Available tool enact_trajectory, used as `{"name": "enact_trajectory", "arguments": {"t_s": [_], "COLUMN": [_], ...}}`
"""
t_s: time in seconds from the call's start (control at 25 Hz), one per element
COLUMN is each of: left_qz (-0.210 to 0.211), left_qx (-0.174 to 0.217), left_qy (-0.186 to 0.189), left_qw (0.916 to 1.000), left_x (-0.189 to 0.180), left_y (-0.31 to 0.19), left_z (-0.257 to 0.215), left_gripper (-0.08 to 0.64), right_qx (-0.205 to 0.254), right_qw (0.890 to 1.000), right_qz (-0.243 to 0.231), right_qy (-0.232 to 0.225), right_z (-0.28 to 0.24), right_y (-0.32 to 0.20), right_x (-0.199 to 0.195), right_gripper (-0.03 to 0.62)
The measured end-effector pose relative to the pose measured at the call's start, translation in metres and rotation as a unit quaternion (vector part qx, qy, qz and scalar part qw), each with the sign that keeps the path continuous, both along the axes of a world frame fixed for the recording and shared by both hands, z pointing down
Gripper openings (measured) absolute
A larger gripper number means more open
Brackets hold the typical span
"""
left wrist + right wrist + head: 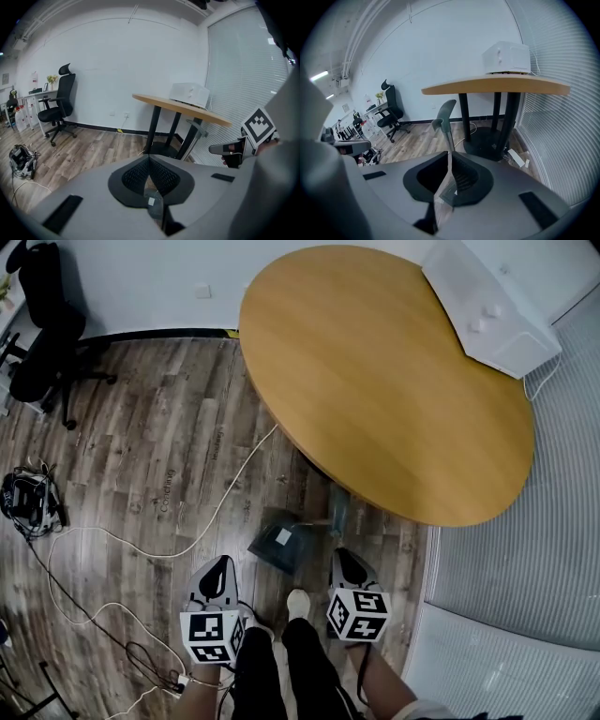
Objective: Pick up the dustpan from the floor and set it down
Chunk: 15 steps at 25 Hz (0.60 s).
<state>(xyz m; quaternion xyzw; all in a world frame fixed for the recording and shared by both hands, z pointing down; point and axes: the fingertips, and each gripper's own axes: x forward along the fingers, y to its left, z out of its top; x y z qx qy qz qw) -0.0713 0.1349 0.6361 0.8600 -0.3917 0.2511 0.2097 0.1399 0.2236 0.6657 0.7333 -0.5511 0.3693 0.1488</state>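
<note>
A black office chair (42, 324) stands at the far left corner of the wood-plank floor (141, 446), and a pale cable (225, 493) snakes across the boards. The left gripper (221, 565) (149, 158), grey plastic with ribbed black pads, hangs low with its jaws together and nothing between them, likely standing by.

Just ahead, the dustpan (281, 545) lies on the floor by the near edge of the round table (375, 371). It is a dark, shallow scoop with a white label, and its slim grey-green handle (337, 507) (443, 117) stands upright, easy to grab.

The right gripper (343, 556) (449, 153) points at that handle, jaws closed and empty; whether the tips touch it is unclear. The table is smooth honey-coloured wood, with a white boxy appliance (492, 301) at its far right edge.
</note>
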Motion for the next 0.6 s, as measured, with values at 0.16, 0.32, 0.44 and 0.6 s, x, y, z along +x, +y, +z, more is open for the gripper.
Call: {"name": "enact_trajectory", "arguments": {"t_s": [0.16,0.32,0.44,0.6], "left_qz": [-0.007,-0.021,-0.029,-0.042], "left_qx": [0.000,-0.001,-0.006,-0.012], "left_qy": [-0.003,-0.005,-0.009,-0.012], "left_qw": [1.0000,0.9998,0.9995,0.9990], "left_x": [-0.006,-0.014,-0.020,-0.030], "left_y": [-0.003,-0.003,-0.003,-0.001], "left_z": [0.006,0.012,0.018,0.023], "left_gripper": [0.017,0.018,0.017,0.017], "right_qx": [0.003,0.004,0.002,0.001], "right_qw": [1.000,1.000,1.000,1.000], "right_qz": [0.002,-0.003,-0.006,-0.004], "right_qy": [-0.001,0.004,0.007,0.016], "right_z": [0.011,0.021,0.027,0.033], "right_y": [-0.006,-0.013,-0.021,-0.030], "right_x": [0.000,0.001,0.002,0.003], "right_gripper": [0.035,0.037,0.077,0.123]}}
